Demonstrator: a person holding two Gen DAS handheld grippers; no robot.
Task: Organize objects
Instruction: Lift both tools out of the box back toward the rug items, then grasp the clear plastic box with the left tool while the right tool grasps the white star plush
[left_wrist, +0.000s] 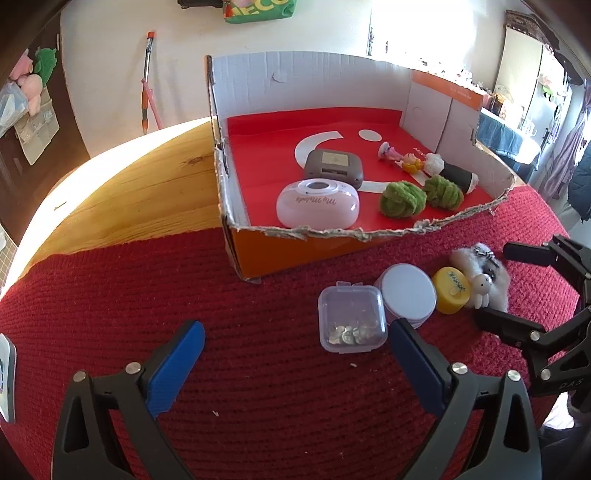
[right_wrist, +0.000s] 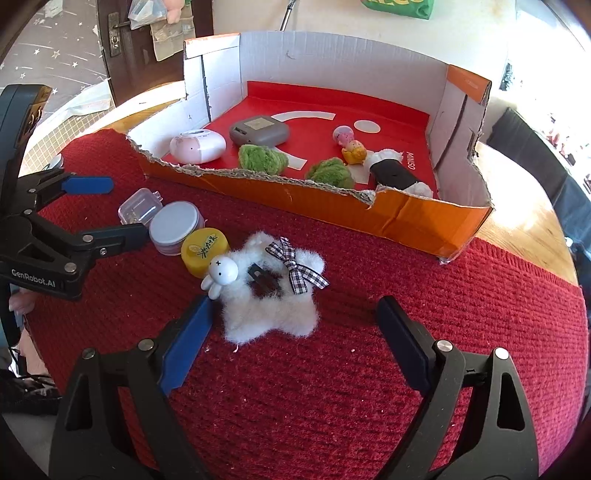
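On the red knitted mat (left_wrist: 147, 295) lies a row of small things: a clear plastic box (left_wrist: 351, 319) with shiny bits, a white round tin (left_wrist: 408, 291), a yellow jar (left_wrist: 452, 290) and a white fluffy star (right_wrist: 273, 291) with a checked bow and a rabbit figure. My left gripper (left_wrist: 295, 328) stands open around the clear box, its right finger close to the box's corner. My right gripper (right_wrist: 295, 306) is open around the fluffy star, with the left pad (right_wrist: 192, 332) at the fur's edge. Each gripper also shows in the other view: the right gripper (left_wrist: 493, 282) and the left gripper (right_wrist: 125, 206).
A torn cardboard box (left_wrist: 295, 234) with a red floor sits behind the row. It holds a white case (left_wrist: 317, 203), a grey case (left_wrist: 334, 166), two green fluffy balls (left_wrist: 402, 199), small figures and a black-and-white item. Bare wooden table (left_wrist: 129, 192) lies to the left.
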